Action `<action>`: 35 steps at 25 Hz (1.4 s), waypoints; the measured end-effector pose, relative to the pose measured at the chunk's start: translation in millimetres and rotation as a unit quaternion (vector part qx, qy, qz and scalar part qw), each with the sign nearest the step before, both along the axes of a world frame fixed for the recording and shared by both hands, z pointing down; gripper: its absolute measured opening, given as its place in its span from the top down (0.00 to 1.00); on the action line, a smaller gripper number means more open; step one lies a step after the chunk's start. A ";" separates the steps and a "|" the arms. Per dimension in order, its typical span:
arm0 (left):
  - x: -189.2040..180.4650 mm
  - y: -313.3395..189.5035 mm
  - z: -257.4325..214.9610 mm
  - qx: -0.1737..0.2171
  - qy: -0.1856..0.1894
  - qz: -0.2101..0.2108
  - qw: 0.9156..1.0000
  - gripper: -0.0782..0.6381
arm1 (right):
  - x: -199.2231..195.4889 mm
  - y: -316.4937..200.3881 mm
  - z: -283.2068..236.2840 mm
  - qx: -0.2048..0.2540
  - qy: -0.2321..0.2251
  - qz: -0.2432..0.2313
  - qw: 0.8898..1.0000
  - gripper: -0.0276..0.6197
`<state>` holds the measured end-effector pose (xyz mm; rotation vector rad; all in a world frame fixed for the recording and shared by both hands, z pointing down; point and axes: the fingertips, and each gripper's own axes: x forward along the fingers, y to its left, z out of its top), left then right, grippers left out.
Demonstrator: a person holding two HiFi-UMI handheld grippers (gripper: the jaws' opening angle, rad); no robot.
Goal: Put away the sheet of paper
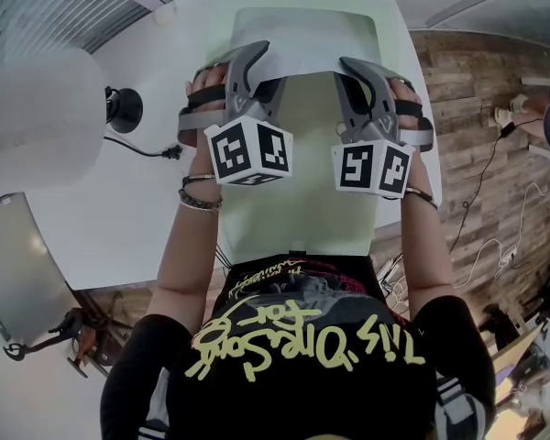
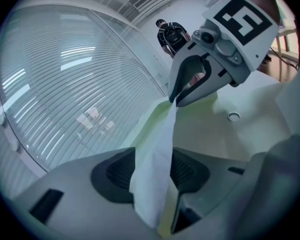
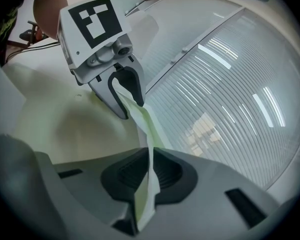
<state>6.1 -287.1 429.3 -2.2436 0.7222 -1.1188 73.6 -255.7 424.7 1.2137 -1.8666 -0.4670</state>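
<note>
Setting-down step, I judge: the right tongs (image 3: 149,173) clench the pale green paper sheet (image 1: 298,214) over the white counter (image 1: 128,204). The left tongs (image 2: 152,173) stand released around it. Next, the right must let go.

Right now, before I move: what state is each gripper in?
Left gripper: open; the sheet of paper stands between its jaws, not pinched.
Right gripper: closed on the sheet of paper.

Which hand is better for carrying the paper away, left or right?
Right, probably. The right gripper has its jaws pressed together on the sheet of paper, so it can carry it. On the left gripper the jaws stand apart, with the paper loose between them.
</note>
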 end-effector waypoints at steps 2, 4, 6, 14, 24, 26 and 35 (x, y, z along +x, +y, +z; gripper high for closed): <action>-1.4 1.1 0.6 -0.001 -0.003 -0.001 1.000 0.62 | -0.4 1.4 0.8 -0.002 -0.001 0.000 1.000 0.94; -2.0 3.8 1.4 -0.003 -0.006 -0.001 1.000 0.61 | -1.4 3.6 1.1 -0.002 -0.003 -0.001 1.000 0.94; -2.4 8.0 2.3 -0.005 -0.009 0.001 1.000 0.61 | -2.4 6.6 1.1 -0.003 -0.007 -0.001 1.000 0.94; -5.5 17.1 7.7 -0.006 -0.020 0.003 1.000 0.60 | -2.2 13.6 6.9 -0.008 -0.006 0.003 1.000 0.87; -6.9 39.0 17.0 -0.013 -0.039 0.019 0.999 0.60 | -7.1 28.2 16.0 -0.017 0.005 0.000 1.000 0.86; -7.9 41.9 20.5 -0.017 -0.042 0.022 0.999 0.60 | -8.8 29.8 19.2 -0.021 0.008 0.001 1.000 0.86; -6.2 53.9 20.2 -0.020 -0.035 0.025 0.999 0.60 | -12.4 41.2 20.8 -0.027 0.007 0.007 1.000 0.86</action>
